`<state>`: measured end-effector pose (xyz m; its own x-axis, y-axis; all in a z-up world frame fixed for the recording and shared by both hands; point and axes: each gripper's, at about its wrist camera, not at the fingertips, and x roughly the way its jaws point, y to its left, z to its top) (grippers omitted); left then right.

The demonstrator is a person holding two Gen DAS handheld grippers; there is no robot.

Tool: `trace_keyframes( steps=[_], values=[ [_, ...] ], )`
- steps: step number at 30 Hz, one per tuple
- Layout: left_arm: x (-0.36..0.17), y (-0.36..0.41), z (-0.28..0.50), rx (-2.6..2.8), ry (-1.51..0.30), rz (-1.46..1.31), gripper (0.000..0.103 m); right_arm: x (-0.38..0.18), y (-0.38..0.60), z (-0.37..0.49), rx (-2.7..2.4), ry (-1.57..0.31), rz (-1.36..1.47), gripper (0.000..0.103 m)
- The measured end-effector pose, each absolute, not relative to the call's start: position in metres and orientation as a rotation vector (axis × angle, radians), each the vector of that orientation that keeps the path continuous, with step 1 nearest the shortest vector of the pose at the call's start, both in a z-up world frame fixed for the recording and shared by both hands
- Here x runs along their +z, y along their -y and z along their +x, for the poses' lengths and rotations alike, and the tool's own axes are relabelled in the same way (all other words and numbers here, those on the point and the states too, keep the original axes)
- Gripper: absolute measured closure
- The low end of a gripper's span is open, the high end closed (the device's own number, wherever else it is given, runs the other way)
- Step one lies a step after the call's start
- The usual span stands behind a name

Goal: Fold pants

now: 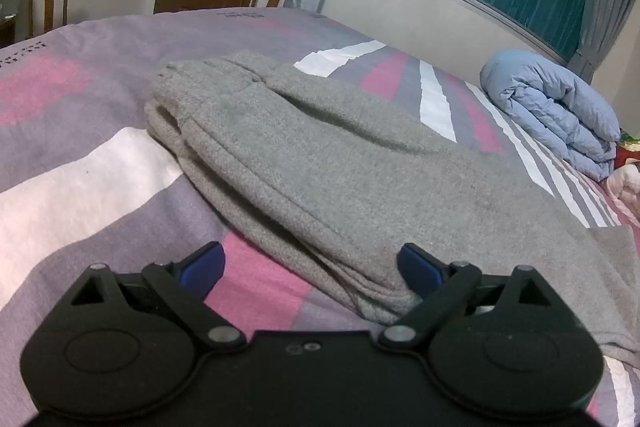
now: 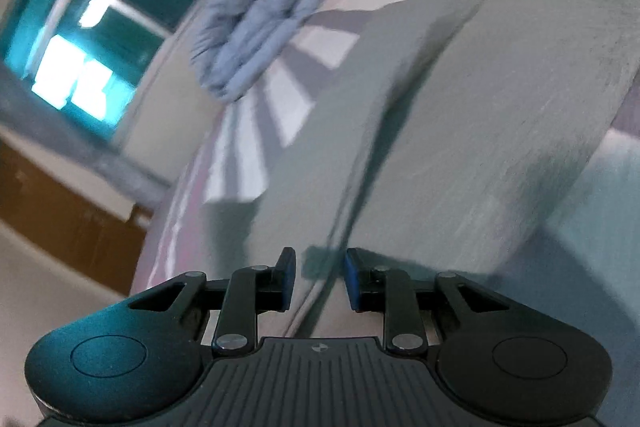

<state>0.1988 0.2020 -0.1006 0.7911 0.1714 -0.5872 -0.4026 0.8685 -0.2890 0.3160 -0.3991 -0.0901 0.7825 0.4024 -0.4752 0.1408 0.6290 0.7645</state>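
The gray sweatpants (image 1: 320, 163) are laid flat on the striped bedsheet (image 1: 100, 179), legs stacked, so a fold can be made. The left claw (image 1: 312, 267) is spread wide, empty, at their near edge. The right claw (image 2: 320, 279) is parted narrowly around a seam, nothing visibly pinched, though the view's blurred.

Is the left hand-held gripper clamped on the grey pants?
No. In the left wrist view the left hand-held gripper stands wide open, its blue pads apart, over the near edge of the grey pants.
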Motion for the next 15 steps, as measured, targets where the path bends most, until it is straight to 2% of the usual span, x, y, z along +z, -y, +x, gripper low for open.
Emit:
trace_keyframes(
  steps=[5,6,7,12,15],
  values=[
    [-0.1,-0.202,0.199,0.318,-0.583,-0.415,0.013,-0.087,0.419,0.347,0.147,-0.675,0.892,0.077],
    [-0.1,-0.202,0.199,0.318,-0.584,-0.414,0.013,-0.083,0.419,0.347,0.158,-0.68,0.867,0.081],
    [-0.1,-0.202,0.198,0.317,-0.584,-0.414,0.012,-0.075,0.421,0.344,0.175,-0.657,0.836,0.099],
    [-0.099,-0.201,0.197,0.314,-0.582,-0.413,0.013,-0.033,0.433,0.288,0.206,-0.494,0.748,0.098],
    [-0.099,-0.2,0.197,0.315,-0.58,-0.409,0.013,-0.031,0.433,0.256,0.201,-0.483,0.717,0.098]
  ],
)
